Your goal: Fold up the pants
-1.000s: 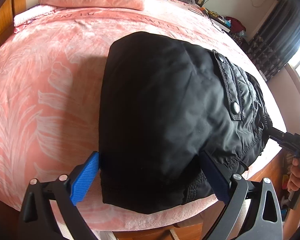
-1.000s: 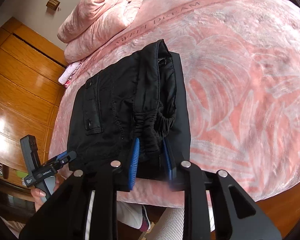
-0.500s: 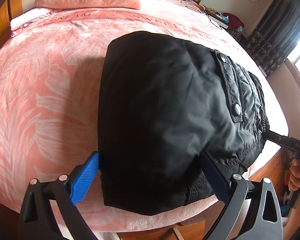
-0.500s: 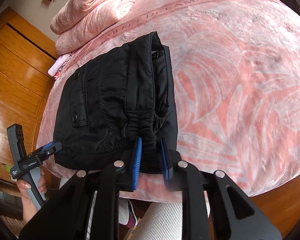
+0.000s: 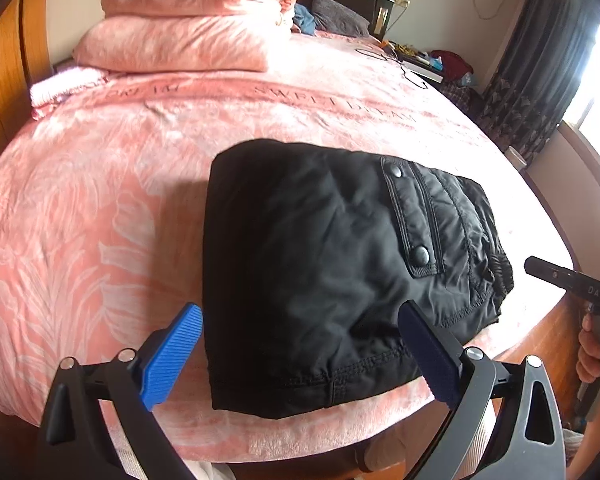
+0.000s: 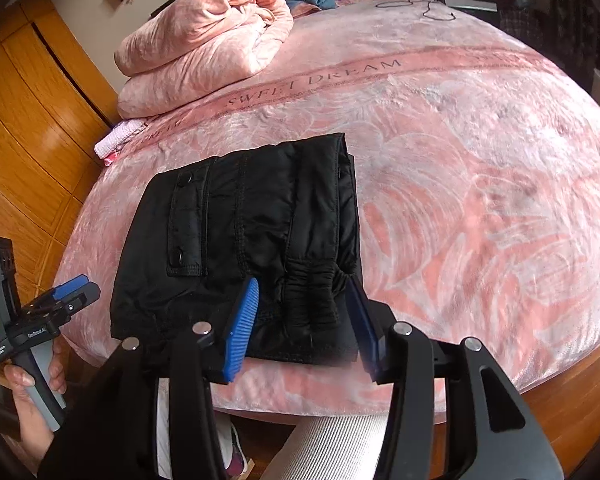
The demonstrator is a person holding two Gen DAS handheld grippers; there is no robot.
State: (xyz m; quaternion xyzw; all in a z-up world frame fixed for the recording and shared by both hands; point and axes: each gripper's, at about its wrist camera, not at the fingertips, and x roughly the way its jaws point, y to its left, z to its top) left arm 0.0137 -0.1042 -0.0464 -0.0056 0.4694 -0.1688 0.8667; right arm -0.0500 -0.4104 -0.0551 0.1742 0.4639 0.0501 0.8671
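Since the earlier frames the right gripper (image 6: pixel 306 326) had let go of the elastic waistband (image 6: pixel 312 292) it was pinching, and both grippers had drawn back and up from the pants (image 5: pixel 320 272). The pants lay as a compact black bundle near the front edge of the bed (image 5: pixel 80 220), on the pink blanket, with the snap pocket flap (image 5: pixel 412 220) on top — the folding looked nearly or fully done. The jaws of the right gripper were opening; the gathered waistband showed between the blue pads (image 6: pixel 242 324), but they did not press on it. The left gripper (image 5: pixel 300 352) stood wide open at the near hem, and it held nothing. I judge the cloth to be a light, padded, rather slippery nylon, soft and a little springy, so the layers could slide or puff open. A good place to take hold would be the thick waistband or the stitched hem — not the smooth middle. Behind, a folded pink quilt (image 5: pixel 188 28) rested near the headboard.
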